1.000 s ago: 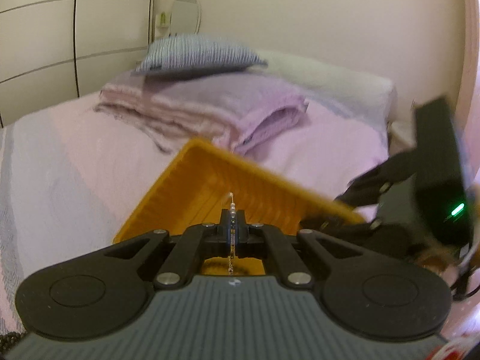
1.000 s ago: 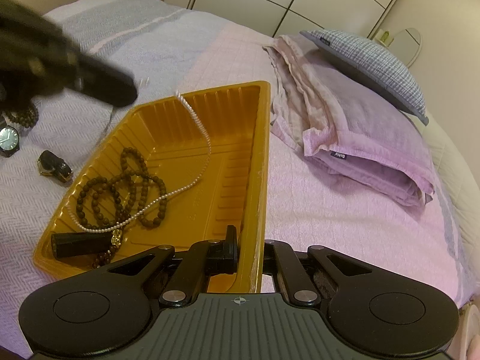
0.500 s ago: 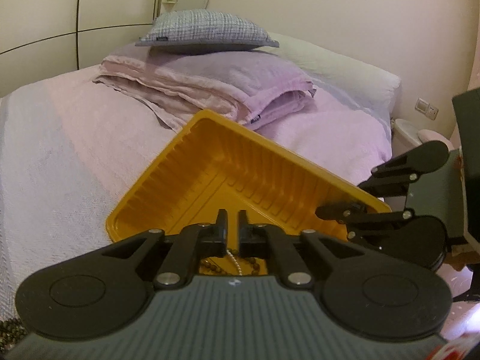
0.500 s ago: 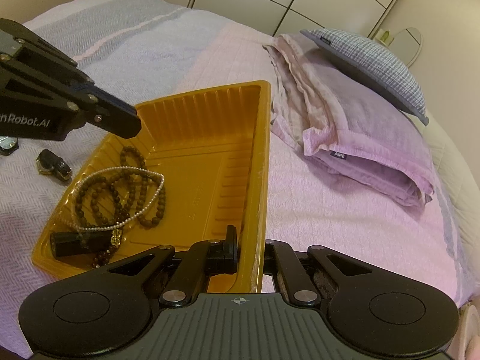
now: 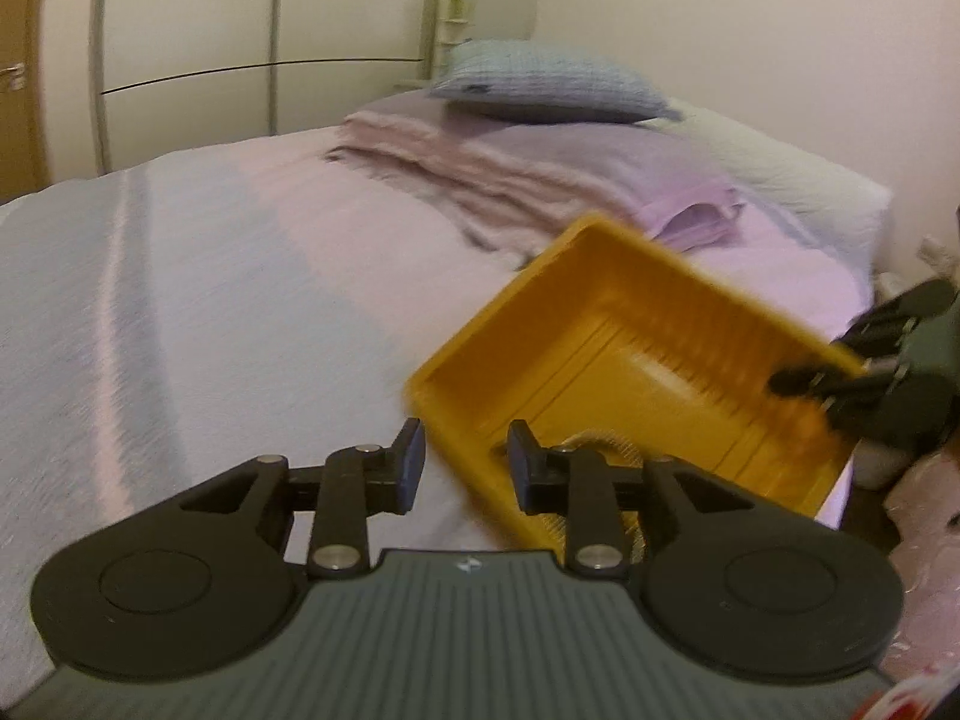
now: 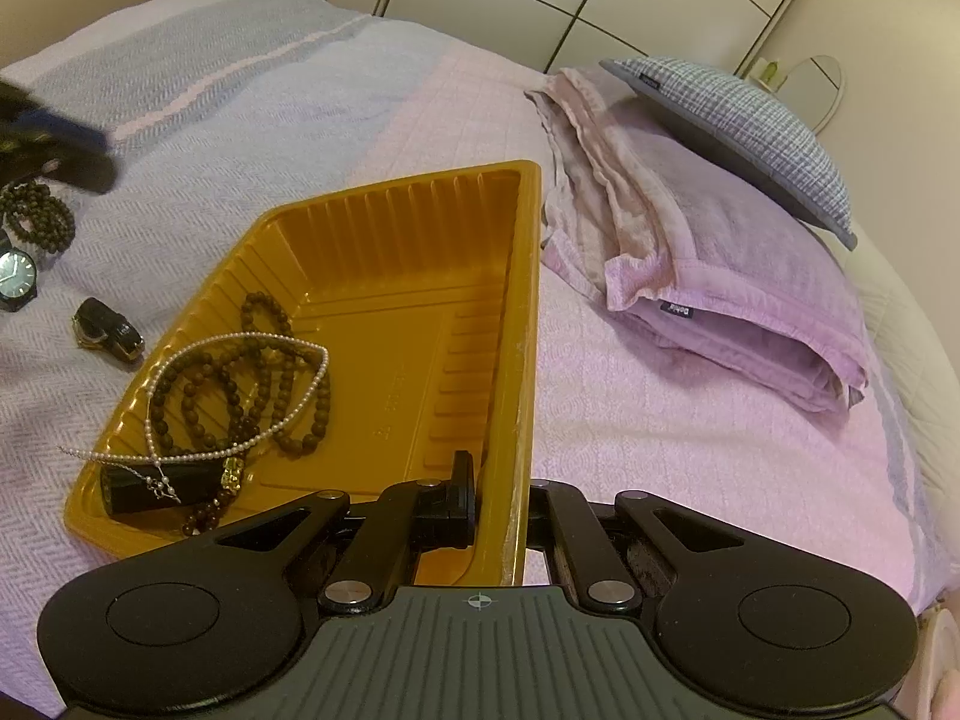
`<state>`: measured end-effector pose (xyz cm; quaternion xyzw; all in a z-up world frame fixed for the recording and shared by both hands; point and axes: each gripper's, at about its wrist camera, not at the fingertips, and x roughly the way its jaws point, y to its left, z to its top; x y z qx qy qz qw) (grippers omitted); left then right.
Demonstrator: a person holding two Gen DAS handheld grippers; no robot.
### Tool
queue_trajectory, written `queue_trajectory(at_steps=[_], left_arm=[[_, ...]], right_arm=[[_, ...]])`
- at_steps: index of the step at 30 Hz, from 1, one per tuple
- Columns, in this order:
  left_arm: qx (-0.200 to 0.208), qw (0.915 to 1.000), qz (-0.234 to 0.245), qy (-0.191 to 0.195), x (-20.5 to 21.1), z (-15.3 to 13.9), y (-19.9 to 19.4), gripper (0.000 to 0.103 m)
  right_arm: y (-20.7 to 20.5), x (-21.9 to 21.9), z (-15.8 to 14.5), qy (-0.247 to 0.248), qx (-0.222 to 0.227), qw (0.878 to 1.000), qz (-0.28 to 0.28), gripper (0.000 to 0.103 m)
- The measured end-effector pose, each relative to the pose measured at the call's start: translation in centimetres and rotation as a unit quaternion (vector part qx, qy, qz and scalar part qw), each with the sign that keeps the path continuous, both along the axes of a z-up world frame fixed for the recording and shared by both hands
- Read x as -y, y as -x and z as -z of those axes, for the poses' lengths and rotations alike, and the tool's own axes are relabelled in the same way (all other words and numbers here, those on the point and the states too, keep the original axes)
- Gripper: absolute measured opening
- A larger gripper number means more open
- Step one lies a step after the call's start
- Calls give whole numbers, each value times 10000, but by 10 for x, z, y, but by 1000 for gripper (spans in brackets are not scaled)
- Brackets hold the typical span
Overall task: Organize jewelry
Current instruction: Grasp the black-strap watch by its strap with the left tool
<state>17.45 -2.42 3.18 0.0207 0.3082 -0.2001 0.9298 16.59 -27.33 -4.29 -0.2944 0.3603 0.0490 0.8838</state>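
Right gripper clamping tray rim, left gripper opening, empty

The left gripper shows only as a dark blur cut off at the right-wrist view's edge; the wristwatch is cropped there too.

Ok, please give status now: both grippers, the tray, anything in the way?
Left gripper opening, empty. Right gripper shut on yellow tray rim. Pearl necklace and brown beads inside tray. Nothing blocking.
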Motion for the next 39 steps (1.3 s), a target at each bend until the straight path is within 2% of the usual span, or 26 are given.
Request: queue_trajectory(at_steps=[5, 8, 11, 14, 17, 21, 26, 27, 32, 36, 39], left_arm=[[-65, 9985, -390, -375, -34, 27, 18, 30], [-113, 9960, -303, -829, -37, 46, 25, 31], [-123, 9921, -21, -1249, -27, 62, 26, 31], [5, 9839, 381, -1747, -8, 76, 25, 31], [150, 9757, 749, -2053, 10, 87, 23, 31], [249, 9666, 1011, -2341, 29, 95, 13, 31], [358, 9509, 1209, -2825, 44, 105, 6, 28], [353, 9509, 1211, -2827, 46, 105, 6, 20], [247, 9574, 993, -2699, 42, 99, 6, 12], [67, 9724, 699, -2223, 30, 86, 4, 9], [27, 9798, 636, -1894, 23, 75, 5, 9]], right_arm=[[0, 0, 0, 0, 1, 10000, 1, 4], [1, -1, 0, -1, -2, 10000, -2, 4], [1, -1, 0, 16, -3, 10000, 0, 4], [0, -1, 0, 14, -6, 10000, 8, 4], [0, -1, 0, 3, -11, 10000, 13, 4], [-2, 0, 0, 1, -20, 10000, 20, 4], [-2, 2, 2, -4, -29, 10000, 34, 4], [-2, 2, 2, -8, -30, 10000, 38, 4], [-2, 2, 3, -16, -27, 10000, 38, 4], [-2, 2, 3, -15, -24, 10000, 38, 4], [-2, 1, 3, -16, -23, 10000, 36, 4]])
